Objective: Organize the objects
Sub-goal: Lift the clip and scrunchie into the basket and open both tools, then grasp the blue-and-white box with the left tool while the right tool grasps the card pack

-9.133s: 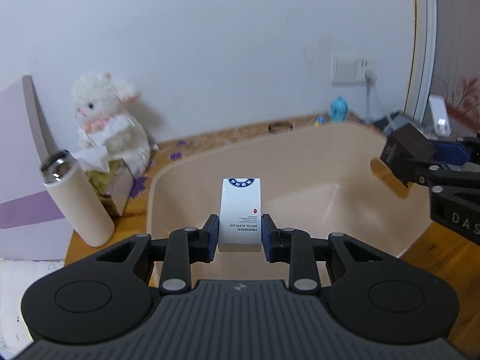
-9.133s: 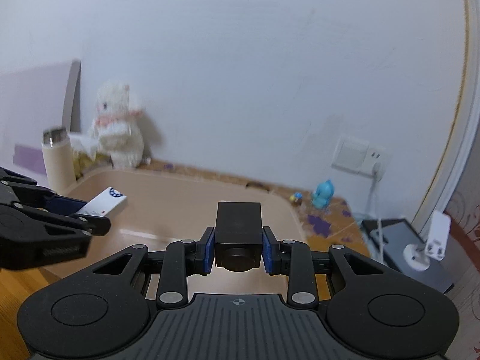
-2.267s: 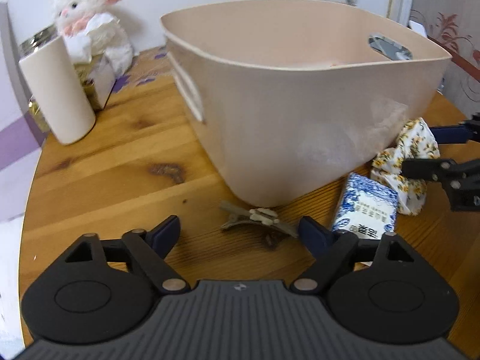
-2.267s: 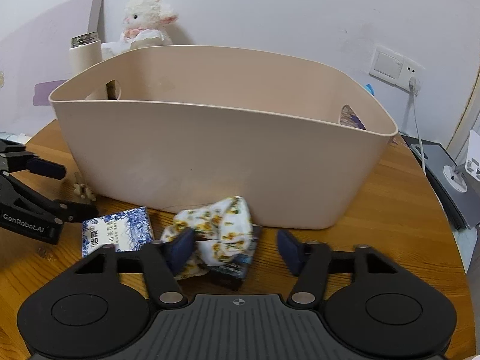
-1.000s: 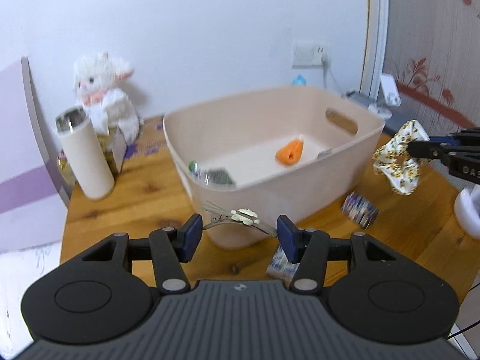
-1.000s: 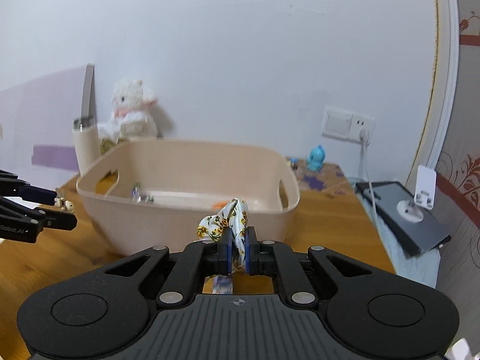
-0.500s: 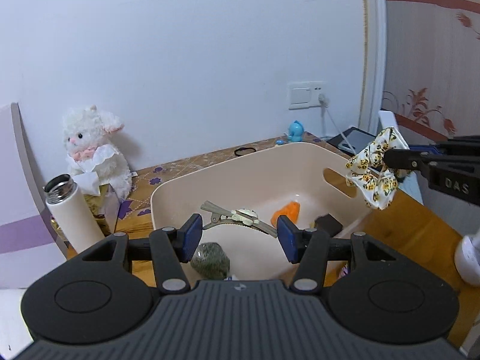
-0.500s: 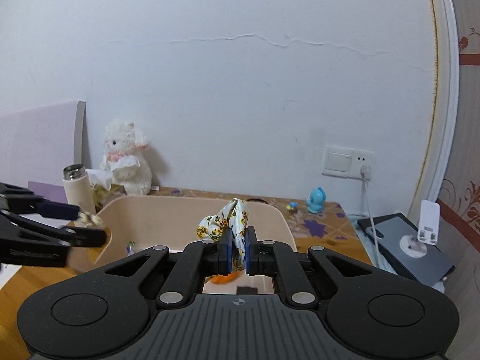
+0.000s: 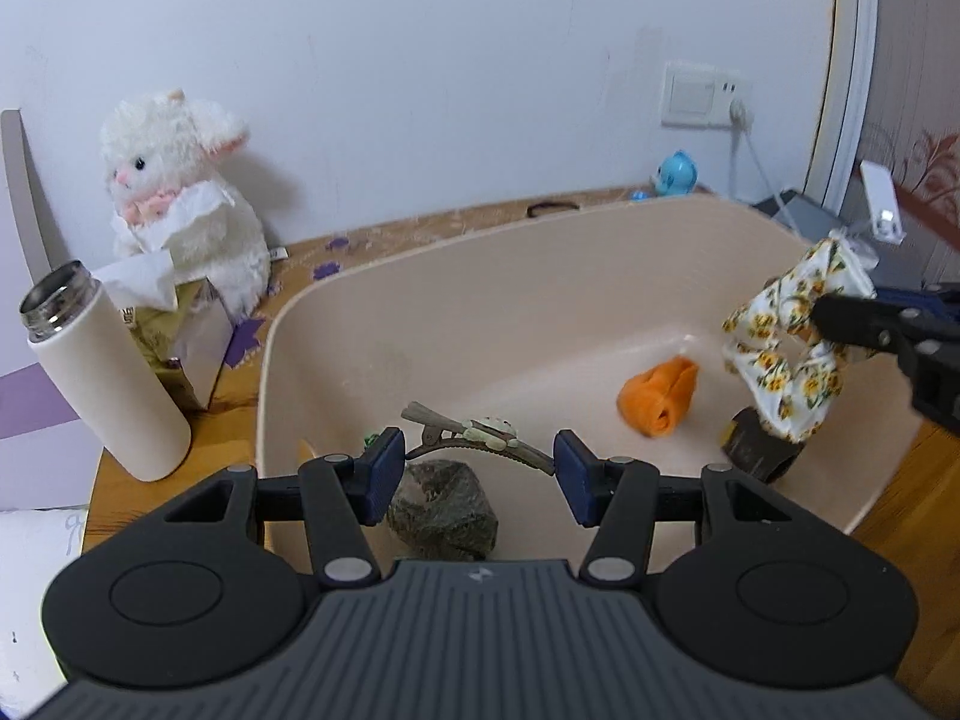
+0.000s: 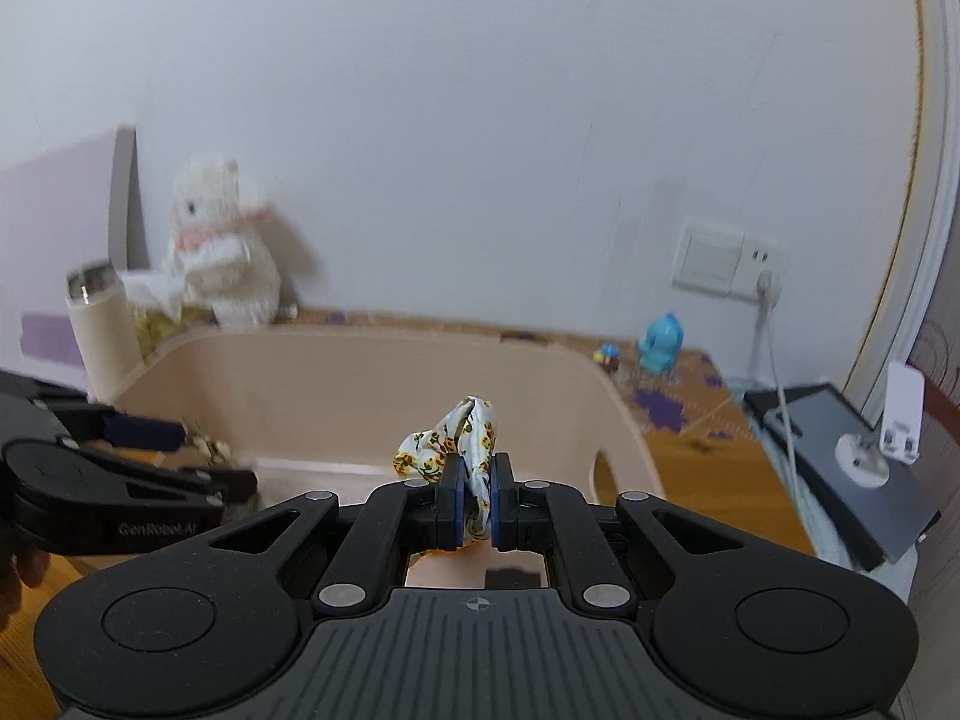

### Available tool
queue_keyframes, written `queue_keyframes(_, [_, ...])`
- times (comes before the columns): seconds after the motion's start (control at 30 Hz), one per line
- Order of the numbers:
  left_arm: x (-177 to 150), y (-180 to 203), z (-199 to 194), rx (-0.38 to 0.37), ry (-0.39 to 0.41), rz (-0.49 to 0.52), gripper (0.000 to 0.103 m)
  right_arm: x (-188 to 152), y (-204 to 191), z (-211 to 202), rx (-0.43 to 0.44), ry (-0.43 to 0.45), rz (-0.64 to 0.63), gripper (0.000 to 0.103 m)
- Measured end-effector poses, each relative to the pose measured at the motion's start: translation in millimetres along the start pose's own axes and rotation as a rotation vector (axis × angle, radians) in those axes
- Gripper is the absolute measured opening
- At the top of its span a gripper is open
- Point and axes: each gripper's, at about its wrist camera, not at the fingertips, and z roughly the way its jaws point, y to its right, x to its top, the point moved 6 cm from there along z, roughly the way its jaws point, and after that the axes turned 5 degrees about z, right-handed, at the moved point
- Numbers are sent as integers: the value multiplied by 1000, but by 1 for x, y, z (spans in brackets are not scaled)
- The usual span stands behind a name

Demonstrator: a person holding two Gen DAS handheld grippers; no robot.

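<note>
A beige plastic bin [image 9: 540, 276] stands on the wooden table; it also shows in the right wrist view [image 10: 336, 384]. My left gripper [image 9: 477, 474] is shut on a brown hair clip [image 9: 480, 435] lengthwise and holds it above the bin's near left part. My right gripper [image 10: 474, 504] is shut on a floral fabric scrunchie [image 10: 462, 438], which also shows in the left wrist view [image 9: 786, 336], over the bin's right side. Inside the bin lie an orange roll [image 9: 657, 396], a dark green lump [image 9: 444, 510] and a dark block [image 9: 756, 450].
A white thermos [image 9: 102, 372], a tissue box [image 9: 174, 330] and a plush lamb [image 9: 180, 198] stand left of the bin. A blue toy [image 9: 675, 171], a wall socket [image 9: 702, 96] with cable and a grey device [image 10: 852, 456] are at the right.
Both grippers have moved down closer to the bin with their objects still held. The scrunchie now hangs over the bin's right interior, the clip over its near left.
</note>
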Motion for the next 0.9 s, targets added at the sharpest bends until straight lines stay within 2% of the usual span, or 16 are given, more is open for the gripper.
queue_keyframes(0.13, [-3,3,5,25,-13,39,57,-13,-3,14,-5,-66,-25,9])
queue_keyframes(0.2, [-4,4,4,22,-18,43,57,-17,-2,16,-5,-82,-20,23])
queue_keyframes(0.23, [-4,5,2,15,-17,41,58,-17,-1,14,-5,-83,-14,27])
queue_keyframes(0.3, [-4,5,-4,7,-9,36,71,-17,1,8,0,-71,-9,35])
queue_keyframes(0.37, [-3,6,-11,10,10,29,77,-16,2,-1,5,-52,-4,50])
queue_keyframes(0.47, [-1,5,-22,14,26,14,78,-14,6,-15,22,-32,18,53])
queue_keyframes(0.57, [-1,5,-35,24,40,10,83,-15,10,-31,27,-14,27,62])
queue_keyframes(0.9, [-19,10,-90,23,84,2,85,-29,13,-84,14,32,-10,74])
